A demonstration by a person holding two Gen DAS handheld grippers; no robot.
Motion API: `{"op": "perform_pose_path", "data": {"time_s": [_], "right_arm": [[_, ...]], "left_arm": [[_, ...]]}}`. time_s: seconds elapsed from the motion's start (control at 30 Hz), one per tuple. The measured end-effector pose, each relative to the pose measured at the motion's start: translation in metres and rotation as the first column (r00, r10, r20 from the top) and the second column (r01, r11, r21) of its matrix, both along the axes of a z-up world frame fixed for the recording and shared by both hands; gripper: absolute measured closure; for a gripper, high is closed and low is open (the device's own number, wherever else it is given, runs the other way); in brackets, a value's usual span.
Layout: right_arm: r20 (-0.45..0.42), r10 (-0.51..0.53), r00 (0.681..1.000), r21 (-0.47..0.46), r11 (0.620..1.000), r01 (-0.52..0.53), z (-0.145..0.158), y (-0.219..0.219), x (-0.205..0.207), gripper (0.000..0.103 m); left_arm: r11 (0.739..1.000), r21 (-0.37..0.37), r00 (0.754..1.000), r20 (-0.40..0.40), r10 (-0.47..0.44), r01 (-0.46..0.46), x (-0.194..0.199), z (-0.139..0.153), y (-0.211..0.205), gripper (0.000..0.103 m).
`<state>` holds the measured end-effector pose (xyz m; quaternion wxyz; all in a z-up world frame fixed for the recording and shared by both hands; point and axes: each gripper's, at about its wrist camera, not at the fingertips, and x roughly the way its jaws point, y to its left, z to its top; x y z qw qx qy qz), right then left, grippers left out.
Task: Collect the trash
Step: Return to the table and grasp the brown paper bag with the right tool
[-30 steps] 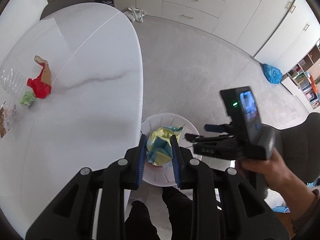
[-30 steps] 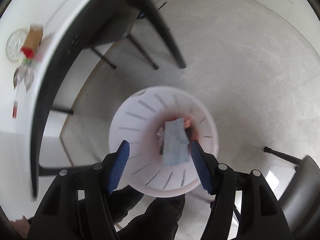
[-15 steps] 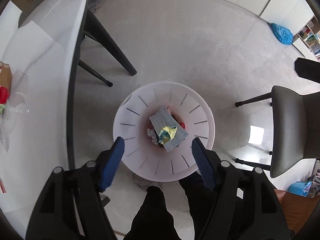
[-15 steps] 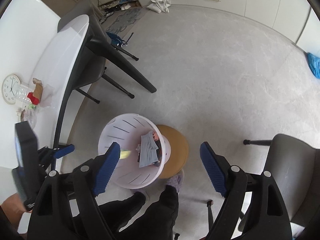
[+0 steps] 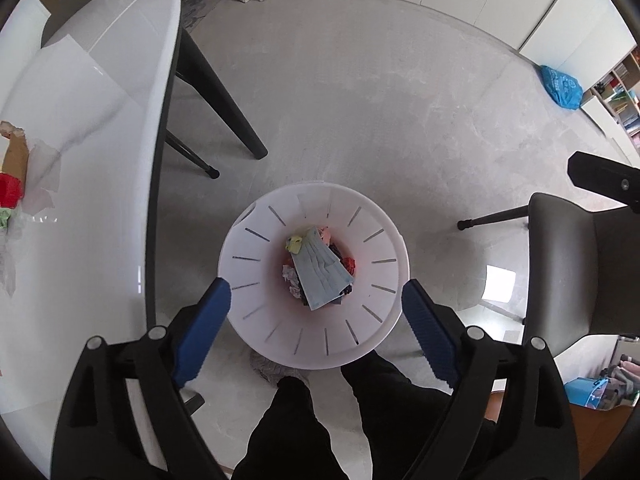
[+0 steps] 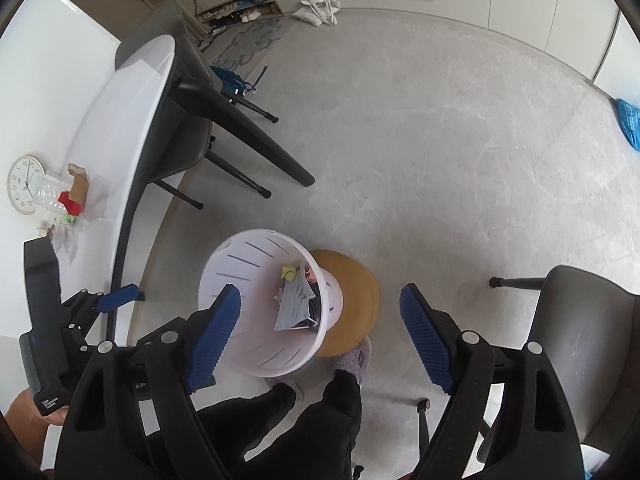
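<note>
Risk, as a judgement: left gripper (image 5: 314,320) hangs straight over the white bin (image 5: 240,276), so swinging back toward the table (image 5: 100,208) could clip the rim and tip it off the brown stool (image 6: 360,296). Left jaws have just been opening, now wide with nothing between them; right gripper (image 6: 320,330) is also spread wide and empty. Dropped yellow wad (image 5: 294,243) and blue paper (image 5: 320,272) lie in the bin; farther off, red and brown scraps (image 5: 12,176) wait on the table.

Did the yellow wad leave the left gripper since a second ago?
Yes. The yellow wad now lies inside the white bin, beside blue paper; left gripper has just opened, empty.
</note>
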<state>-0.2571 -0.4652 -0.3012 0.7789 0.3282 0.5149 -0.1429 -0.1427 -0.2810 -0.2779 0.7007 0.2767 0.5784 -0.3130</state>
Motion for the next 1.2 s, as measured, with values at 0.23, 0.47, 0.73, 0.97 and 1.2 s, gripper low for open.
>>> {"op": "perform_pose_path", "data": {"time_s": [0.23, 0.47, 0.73, 0.97, 1.2], "right_arm": [[0.122, 0.085, 0.989, -0.076, 0.994, -0.076, 0.055, 0.015, 0.024, 0.021], [0.266, 0.336, 0.903, -0.239, 0.931, -0.276, 0.138, 0.073, 0.080, 0.003], [0.309, 0.542, 0.782, -0.319, 0.833, -0.451, 0.170, 0.158, 0.160, 0.003], [0.304, 0.571, 0.763, -0.292, 0.818, -0.496, 0.169, 0.223, 0.218, 0.003], [0.196, 0.542, 0.817, -0.261, 0.832, -0.489, 0.127, 0.258, 0.293, 0.003]], "left_arm": [[0.978, -0.181, 0.991, 0.061, 0.117, -0.104, 0.015, 0.084, 0.025, 0.013], [0.888, -0.314, 0.898, 0.177, 0.403, -0.337, 0.044, 0.169, 0.114, 0.008], [0.717, -0.375, 0.693, 0.223, 0.685, -0.588, 0.072, 0.202, 0.238, 0.008], [0.658, -0.376, 0.620, 0.234, 0.749, -0.653, 0.097, 0.197, 0.308, 0.008], [0.689, -0.350, 0.654, 0.231, 0.720, -0.635, 0.129, 0.174, 0.325, 0.008]]}}
